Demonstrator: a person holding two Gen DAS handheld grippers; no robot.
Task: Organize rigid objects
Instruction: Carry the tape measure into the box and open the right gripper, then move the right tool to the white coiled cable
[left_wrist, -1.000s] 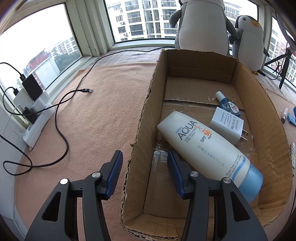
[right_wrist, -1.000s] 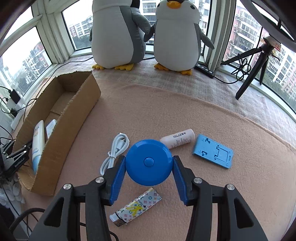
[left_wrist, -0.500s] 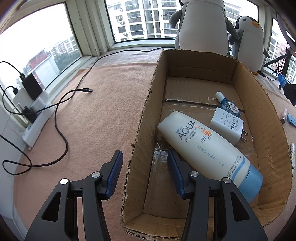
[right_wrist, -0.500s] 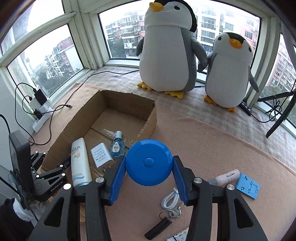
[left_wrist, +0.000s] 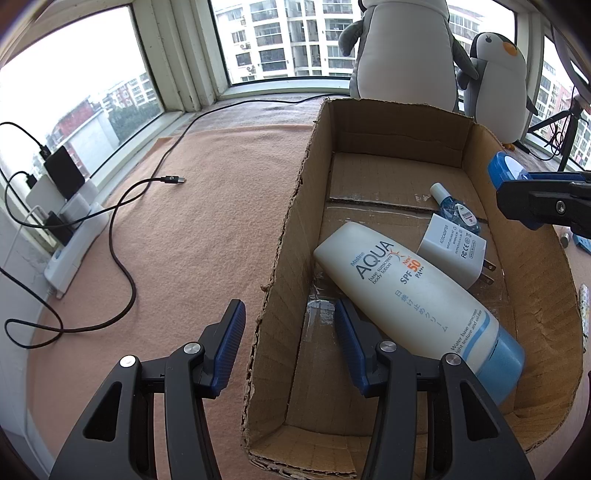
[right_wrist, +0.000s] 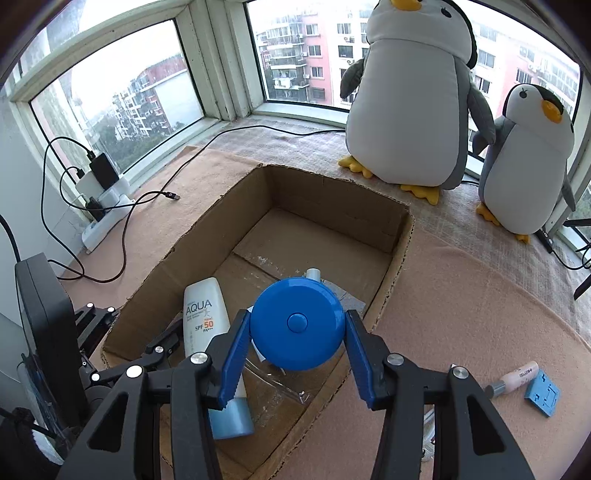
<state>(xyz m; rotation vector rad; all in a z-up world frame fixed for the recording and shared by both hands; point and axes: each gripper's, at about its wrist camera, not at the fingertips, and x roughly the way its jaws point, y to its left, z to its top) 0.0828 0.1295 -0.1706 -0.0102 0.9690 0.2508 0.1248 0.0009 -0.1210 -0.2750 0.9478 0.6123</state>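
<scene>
Right wrist view: right gripper (right_wrist: 297, 334) is clamping a round blue tape measure (right_wrist: 297, 325) btwn its jaws, holding it over the near right part of an open cardboard box (right_wrist: 332, 192) on the tan surface (right_wrist: 461, 295). Left gripper (left_wrist: 288, 339) is straddling the box's left wall w/ jaws at their narrowest, one finger inside & one outside; whether the pads are pinching the wall can't be told. Sunscreen tube (left_wrist: 413, 295), white charger (left_wrist: 448, 251) & small blue bottle (left_wrist: 452, 206) are lying inside.
</scene>
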